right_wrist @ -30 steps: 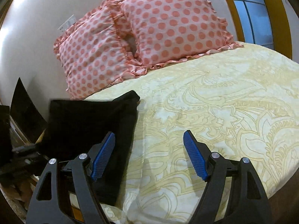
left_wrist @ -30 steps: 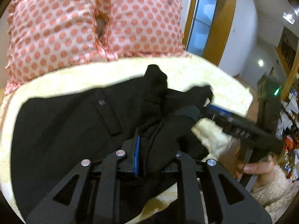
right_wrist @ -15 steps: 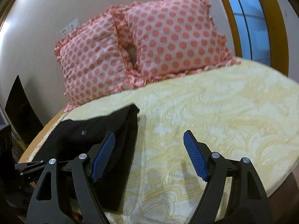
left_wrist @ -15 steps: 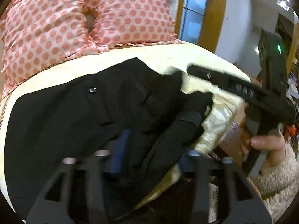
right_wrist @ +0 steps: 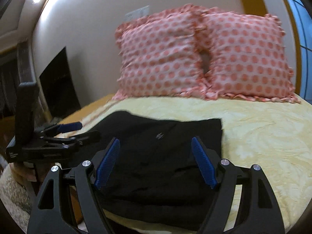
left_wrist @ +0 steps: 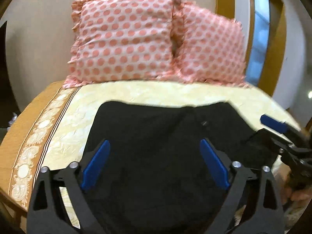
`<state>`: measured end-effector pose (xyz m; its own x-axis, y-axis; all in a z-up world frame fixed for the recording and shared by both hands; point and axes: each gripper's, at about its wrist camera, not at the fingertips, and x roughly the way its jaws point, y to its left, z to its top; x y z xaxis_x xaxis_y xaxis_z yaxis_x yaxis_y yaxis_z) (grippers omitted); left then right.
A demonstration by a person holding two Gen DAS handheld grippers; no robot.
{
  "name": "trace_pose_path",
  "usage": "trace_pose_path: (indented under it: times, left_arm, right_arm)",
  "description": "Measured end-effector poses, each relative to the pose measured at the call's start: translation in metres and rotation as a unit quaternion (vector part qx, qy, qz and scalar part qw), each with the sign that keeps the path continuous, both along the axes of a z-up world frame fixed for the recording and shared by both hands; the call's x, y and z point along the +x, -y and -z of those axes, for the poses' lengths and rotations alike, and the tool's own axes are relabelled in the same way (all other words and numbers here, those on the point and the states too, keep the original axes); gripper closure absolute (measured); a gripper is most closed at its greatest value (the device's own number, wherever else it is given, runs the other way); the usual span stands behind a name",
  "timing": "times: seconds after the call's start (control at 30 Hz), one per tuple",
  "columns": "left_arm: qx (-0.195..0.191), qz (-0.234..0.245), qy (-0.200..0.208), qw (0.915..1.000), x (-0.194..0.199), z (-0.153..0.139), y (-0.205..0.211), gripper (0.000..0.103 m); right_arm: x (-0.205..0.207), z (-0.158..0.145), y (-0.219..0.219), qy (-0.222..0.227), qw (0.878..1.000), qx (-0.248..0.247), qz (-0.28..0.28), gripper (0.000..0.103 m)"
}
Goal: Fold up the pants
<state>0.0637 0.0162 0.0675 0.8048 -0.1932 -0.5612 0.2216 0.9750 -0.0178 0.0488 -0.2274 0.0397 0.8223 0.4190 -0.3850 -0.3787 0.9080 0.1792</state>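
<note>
The black pants (left_wrist: 156,132) lie folded in a flat rectangle on the yellow bedspread, near the bed's front edge; they also show in the right wrist view (right_wrist: 161,152). My left gripper (left_wrist: 154,148) is open and empty, held just above the pants. My right gripper (right_wrist: 156,146) is open and empty, over the pants' near part. The right gripper shows at the right edge of the left wrist view (left_wrist: 280,136), and the left gripper shows at the left of the right wrist view (right_wrist: 58,134).
Two pink polka-dot pillows (left_wrist: 126,42) (right_wrist: 243,58) lean on the wall at the head of the bed. The yellow bedspread (right_wrist: 263,136) stretches to the right. An orange border (left_wrist: 25,136) runs along the bed's left side. A window (left_wrist: 259,35) is at right.
My left gripper has let go of the bunched black fabric and opened. The pants now lie flat and folded. Both grippers have swung round to face the pillows.
</note>
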Motion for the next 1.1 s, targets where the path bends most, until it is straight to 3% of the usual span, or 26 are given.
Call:
trace_pose_path:
  times: [0.1, 0.2, 0.23, 0.33, 0.43, 0.53, 0.57, 0.63, 0.67, 0.77, 0.87, 1.1]
  left_arm:
    - [0.022, 0.0, -0.031, 0.9993, -0.001, 0.022, 0.005, 0.006]
    - [0.022, 0.002, -0.07, 0.9973, 0.005, 0.043, 0.004, 0.002]
    - [0.021, 0.003, -0.073, 0.9971, 0.006, 0.049, 0.004, 0.002]
    - [0.027, -0.001, -0.058, 0.9979, 0.004, 0.051, 0.003, 0.002]
    - [0.006, 0.001, -0.055, 0.9985, 0.001, 0.043, -0.002, 0.002]
    - [0.013, 0.012, -0.052, 0.9985, -0.001, 0.051, -0.003, 0.002]
    - [0.025, 0.014, -0.043, 0.9987, -0.003, 0.053, 0.0, 0.002]
    - [0.027, 0.013, -0.033, 0.999, -0.006, 0.055, 0.001, 0.002]
    - [0.023, 0.014, -0.032, 0.9991, -0.006, 0.055, -0.001, 0.002]
    - [0.019, 0.015, -0.02, 0.9995, -0.008, 0.057, -0.002, 0.002]
    - [0.016, 0.018, -0.011, 0.9996, -0.01, 0.057, -0.003, 0.002]
    - [0.012, 0.025, -0.01, 0.9996, -0.01, 0.057, -0.003, 0.002]
  right_arm:
    - [0.004, 0.014, -0.011, -0.026, 0.999, -0.031, 0.002, 0.025]
    - [0.015, 0.04, -0.017, -0.085, 0.994, -0.07, 0.017, 0.023]
    - [0.013, 0.046, -0.017, -0.083, 0.994, -0.074, 0.017, 0.022]
    - [0.006, 0.045, -0.021, -0.069, 0.993, -0.089, 0.019, 0.022]
    - [0.001, 0.035, -0.012, -0.051, 0.997, -0.051, 0.022, 0.022]
    - [0.015, 0.047, -0.016, -0.098, 0.991, -0.09, 0.007, 0.019]
    - [0.011, 0.043, -0.015, -0.084, 0.992, -0.089, 0.0, 0.019]
    - [0.014, 0.032, -0.002, -0.098, 0.994, -0.039, -0.012, 0.019]
    - [0.019, 0.022, 0.015, -0.102, 0.995, 0.021, -0.011, 0.018]
    - [0.042, 0.013, 0.049, -0.127, 0.987, 0.098, 0.023, 0.015]
    - [0.075, 0.018, 0.062, -0.171, 0.98, 0.079, 0.062, 0.015]
    - [0.132, 0.039, 0.07, -0.268, 0.958, 0.097, 0.043, 0.018]
